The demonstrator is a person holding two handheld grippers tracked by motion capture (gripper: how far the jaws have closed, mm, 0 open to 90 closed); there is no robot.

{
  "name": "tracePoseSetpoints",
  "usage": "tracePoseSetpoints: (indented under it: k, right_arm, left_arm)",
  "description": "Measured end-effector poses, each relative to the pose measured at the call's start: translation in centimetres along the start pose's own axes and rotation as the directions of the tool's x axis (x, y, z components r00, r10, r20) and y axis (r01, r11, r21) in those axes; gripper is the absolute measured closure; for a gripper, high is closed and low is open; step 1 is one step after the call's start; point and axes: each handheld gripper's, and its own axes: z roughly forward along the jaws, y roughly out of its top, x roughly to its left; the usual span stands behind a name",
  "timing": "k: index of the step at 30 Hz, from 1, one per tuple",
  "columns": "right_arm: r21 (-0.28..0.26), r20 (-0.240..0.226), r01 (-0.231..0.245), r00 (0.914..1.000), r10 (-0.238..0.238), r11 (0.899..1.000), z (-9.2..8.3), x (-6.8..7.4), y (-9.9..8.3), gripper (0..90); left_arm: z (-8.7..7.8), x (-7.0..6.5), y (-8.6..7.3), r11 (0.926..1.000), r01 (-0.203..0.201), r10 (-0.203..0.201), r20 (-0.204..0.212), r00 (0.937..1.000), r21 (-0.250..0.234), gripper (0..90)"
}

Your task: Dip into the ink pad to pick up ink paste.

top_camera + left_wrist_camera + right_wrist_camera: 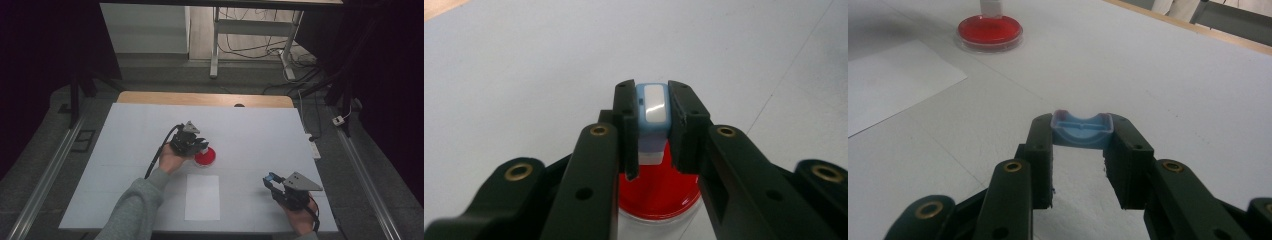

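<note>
L gripper (202,145) near desk (260,130) centre, jaws clenched on a pale-blue stamp body (652,107), held just over the red ink dish (205,157). R gripper (270,181) by front-right corner, clamped on blue cap (1082,129). White paper sheet (202,197) lies at front edge, betw. both hands.

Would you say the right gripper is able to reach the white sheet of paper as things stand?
Probably yes: the paper lies on bare table beside the right gripper, with nothing between, though its jaws already clamp a small blue cap.
</note>
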Motion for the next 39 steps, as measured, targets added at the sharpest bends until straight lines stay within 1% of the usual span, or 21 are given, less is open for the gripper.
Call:
tracePoseSetpoints:
  k: [8, 12, 14, 17, 23, 34, 39]
  right_arm:
    - [0.002, 0.001, 0.000, 1.0000, 0.000, 1.000, 0.00, -0.03, -0.01, 65.0]
    - [0.003, 0.000, 0.001, 1.0000, -0.001, 1.000, 0.03, -0.02, -0.02, 65.0]
    - [0.002, 0.000, 0.000, 1.0000, 0.000, 1.000, 0.05, -0.01, -0.02, 65.0]
    - [0.005, 0.003, 0.002, 1.0000, -0.002, 1.000, 0.05, 0.00, -0.02, 65.0]
    - [0.004, 0.000, 0.003, 1.0000, -0.003, 1.000, 0.07, -0.01, -0.02, 65.0]
    - [0.003, -0.001, 0.002, 1.0000, -0.002, 1.000, 0.09, 0.04, -0.01, 65.0]
    - [0.003, -0.002, 0.002, 1.0000, -0.002, 1.000, 0.10, 0.05, -0.01, 65.0]
  left_arm:
    - [0.21, 0.32, -0.39, 0.9999, 0.001, -0.001, -0.004, 1.0000, 0.012, 75.9]
    - [0.32, 0.36, -0.59, 0.9999, 0.003, -0.003, -0.013, 0.9999, 0.017, 75.9]
    - [0.36, 0.42, -0.68, 0.9996, -0.005, 0.006, -0.017, 0.9998, 0.027, 75.9]
    - [0.41, 0.41, -0.77, 0.9998, 0.000, 0.000, -0.018, 0.9998, 0.022, 75.9]
    - [0.42, 0.22, -0.70, 0.9992, -0.020, 0.020, -0.025, 0.9995, 0.034, 75.9]
    - [0.45, 0.24, -0.78, 0.9995, -0.007, 0.008, -0.022, 0.9997, 0.031, 76.0]
    - [0.53, 0.22, -0.85, 0.9991, -0.012, 0.013, -0.023, 0.9996, 0.041, 76.0]
